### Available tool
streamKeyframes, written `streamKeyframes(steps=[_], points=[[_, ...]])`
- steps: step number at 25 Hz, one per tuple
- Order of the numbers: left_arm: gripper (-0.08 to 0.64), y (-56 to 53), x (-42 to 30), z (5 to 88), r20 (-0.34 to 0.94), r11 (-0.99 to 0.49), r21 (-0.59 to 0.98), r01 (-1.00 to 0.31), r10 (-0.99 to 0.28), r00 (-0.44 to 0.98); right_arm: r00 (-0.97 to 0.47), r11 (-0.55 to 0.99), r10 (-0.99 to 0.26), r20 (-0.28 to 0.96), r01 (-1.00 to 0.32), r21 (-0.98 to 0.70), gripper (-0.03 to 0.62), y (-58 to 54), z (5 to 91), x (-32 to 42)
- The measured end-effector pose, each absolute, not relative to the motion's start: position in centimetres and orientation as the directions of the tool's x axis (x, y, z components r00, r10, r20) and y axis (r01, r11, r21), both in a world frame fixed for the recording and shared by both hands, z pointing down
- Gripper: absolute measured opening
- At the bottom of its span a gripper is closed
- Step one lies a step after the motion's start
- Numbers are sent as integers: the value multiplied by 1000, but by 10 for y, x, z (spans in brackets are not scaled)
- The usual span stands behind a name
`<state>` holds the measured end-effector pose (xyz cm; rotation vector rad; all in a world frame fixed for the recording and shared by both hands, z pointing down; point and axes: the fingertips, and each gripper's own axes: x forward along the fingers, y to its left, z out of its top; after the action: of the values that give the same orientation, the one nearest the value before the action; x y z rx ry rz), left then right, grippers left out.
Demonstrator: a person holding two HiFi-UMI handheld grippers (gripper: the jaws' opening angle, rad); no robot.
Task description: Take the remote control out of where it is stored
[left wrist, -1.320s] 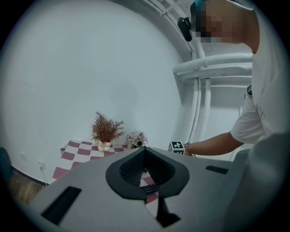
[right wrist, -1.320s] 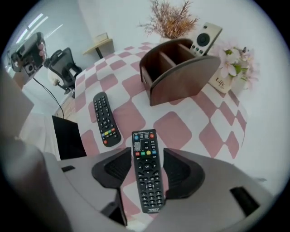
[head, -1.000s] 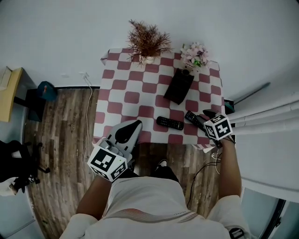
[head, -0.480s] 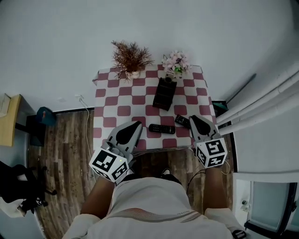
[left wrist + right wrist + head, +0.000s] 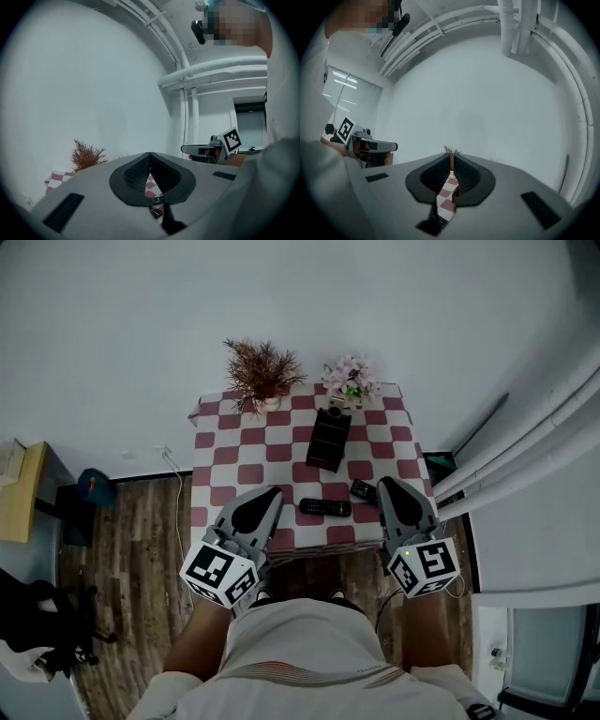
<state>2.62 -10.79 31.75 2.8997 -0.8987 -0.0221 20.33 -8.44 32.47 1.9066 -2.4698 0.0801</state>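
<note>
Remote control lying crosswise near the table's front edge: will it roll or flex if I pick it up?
The remote control looks like a rigid slab, so it probably won't flex. It lies flat on the checkered tablecloth, so rolling seems unlikely; a push would more likely slide it.

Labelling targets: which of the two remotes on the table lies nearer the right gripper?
The angled remote, right beside the right gripper; the other remote lies crosswise, further left.
</note>
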Motion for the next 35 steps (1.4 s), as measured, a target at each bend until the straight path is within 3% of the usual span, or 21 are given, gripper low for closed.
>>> streamKeyframes(steps=[25, 35], points=[[9, -125, -15, 324, 2, -807, 128, -576, -581, 814, -195, 192, -966, 168, -981, -36, 34, -111, 352, 176], [9, -149, -64, 341, 36, -842, 147, -518, -519, 854, 36, -44, -984, 172, -998, -39, 35, -142, 363, 160]])
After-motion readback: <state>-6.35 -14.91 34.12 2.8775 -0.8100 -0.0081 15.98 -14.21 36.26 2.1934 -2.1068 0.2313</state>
